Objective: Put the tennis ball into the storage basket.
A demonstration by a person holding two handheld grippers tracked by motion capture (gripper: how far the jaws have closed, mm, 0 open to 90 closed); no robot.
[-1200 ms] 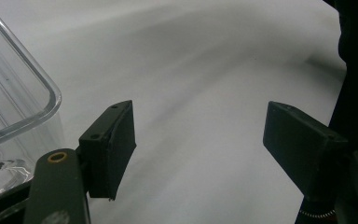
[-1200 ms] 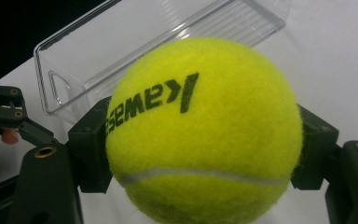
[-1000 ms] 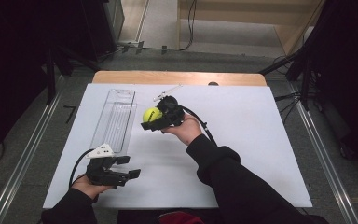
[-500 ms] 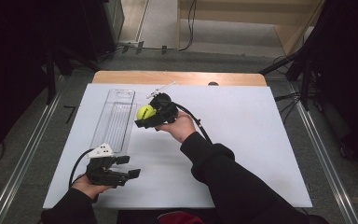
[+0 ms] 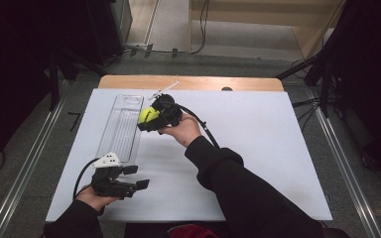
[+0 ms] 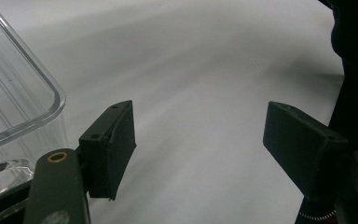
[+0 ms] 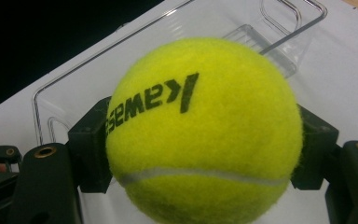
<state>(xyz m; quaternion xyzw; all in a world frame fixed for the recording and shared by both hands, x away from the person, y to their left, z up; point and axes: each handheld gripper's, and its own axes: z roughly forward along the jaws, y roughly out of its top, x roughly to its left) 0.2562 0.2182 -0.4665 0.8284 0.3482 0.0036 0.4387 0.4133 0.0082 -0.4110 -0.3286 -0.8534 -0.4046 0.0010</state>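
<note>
At a white-topped table, a person works 2 handheld grippers, carrying a yellow tennis ball toward a clear plastic tray that lies lengthwise on the left half of the surface. The right gripper is clamped on the ball, its 2 black jaws pressing the felt from either side, as the right gripper view makes plain: there the ball hangs above the tray, with the tray's far rim and a moulded handle visible behind it. From the high view the ball sits at the tray's right edge, near its far end, lifted off the table rather than resting on anything. The left gripper waits near the table's front edge, just beside the tray's near end, its jaws standing wide apart with nothing between them; the left gripper view shows bare tabletop between the 2 pads and a rounded tray corner to one side. The pick-up looks finished; what seems left is to bring the ball fully over the tray, lower it in and let go. The tray itself appears empty.
</note>
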